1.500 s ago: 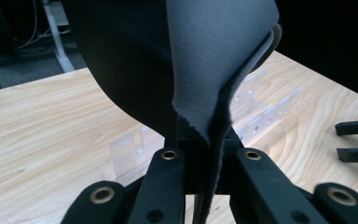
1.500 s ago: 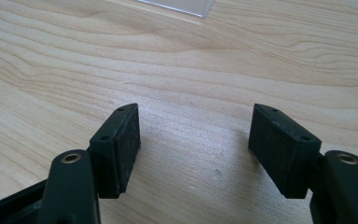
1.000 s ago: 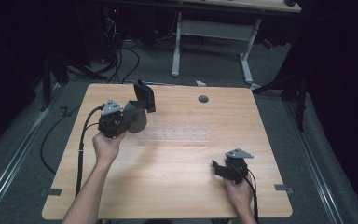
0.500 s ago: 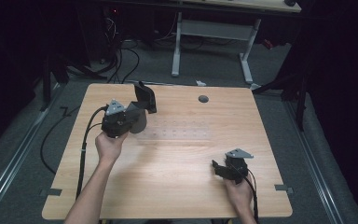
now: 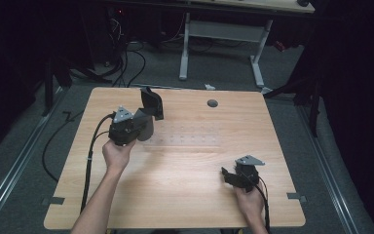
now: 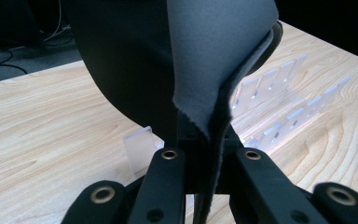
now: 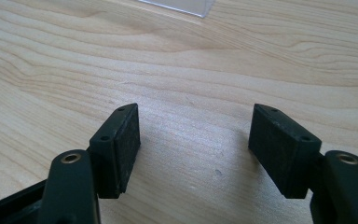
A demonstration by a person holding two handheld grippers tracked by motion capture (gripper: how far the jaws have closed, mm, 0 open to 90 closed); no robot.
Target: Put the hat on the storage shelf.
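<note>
Left gripper [image 6: 200, 158] clamps dark grey mouse pad [image 6: 214, 56], bent | right gripper [image 7: 193, 140] agape

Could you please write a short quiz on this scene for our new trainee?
1. True or false: the right gripper holds something.
2. What does the left gripper clamp?
A. a dark flexible pad
B. a cup
C. a cable
3. What clear thing stands on the wooden table beyond the pad?

Key:
1. False; its jaws stand open over bare wood.
2. A.
3. A slotted transparent rack.
</note>
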